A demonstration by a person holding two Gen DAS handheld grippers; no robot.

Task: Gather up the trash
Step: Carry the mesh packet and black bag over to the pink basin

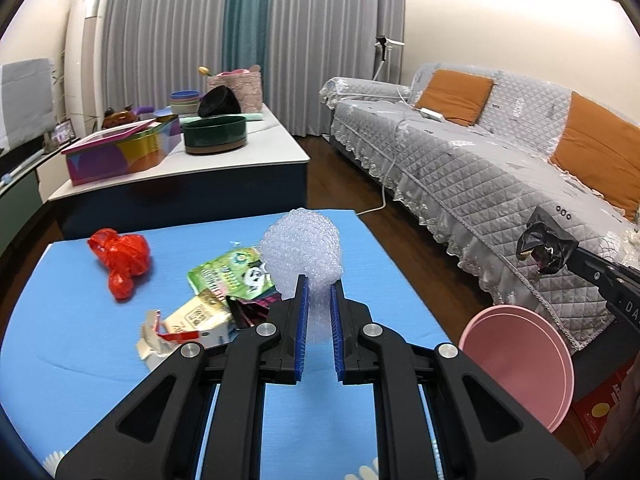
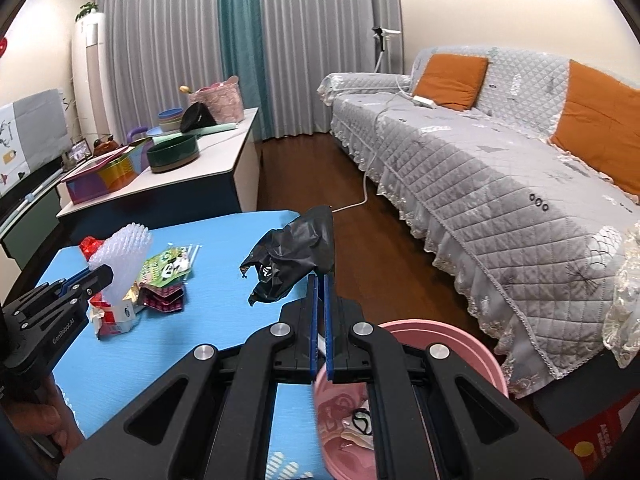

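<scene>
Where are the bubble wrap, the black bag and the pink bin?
bubble wrap (image 1: 302, 250): left wrist view, middle of the wad.
black bag (image 2: 294, 254): right wrist view, crumpled middle.
pink bin (image 2: 452, 334): right wrist view, far rim.

The bubble wrap (image 1: 304, 252) is clear, bumpy plastic, and the black bag (image 2: 294, 258) is thin crinkly film with a slight sheen. The red wad (image 1: 120, 260) looks like glossy plastic too. The table top (image 1: 100, 344) is matt blue, the pink bin (image 2: 460, 344) smooth plastic, the sofa cover (image 1: 460, 168) quilted cloth, and the floor (image 2: 312, 176) dark polished wood.
</scene>
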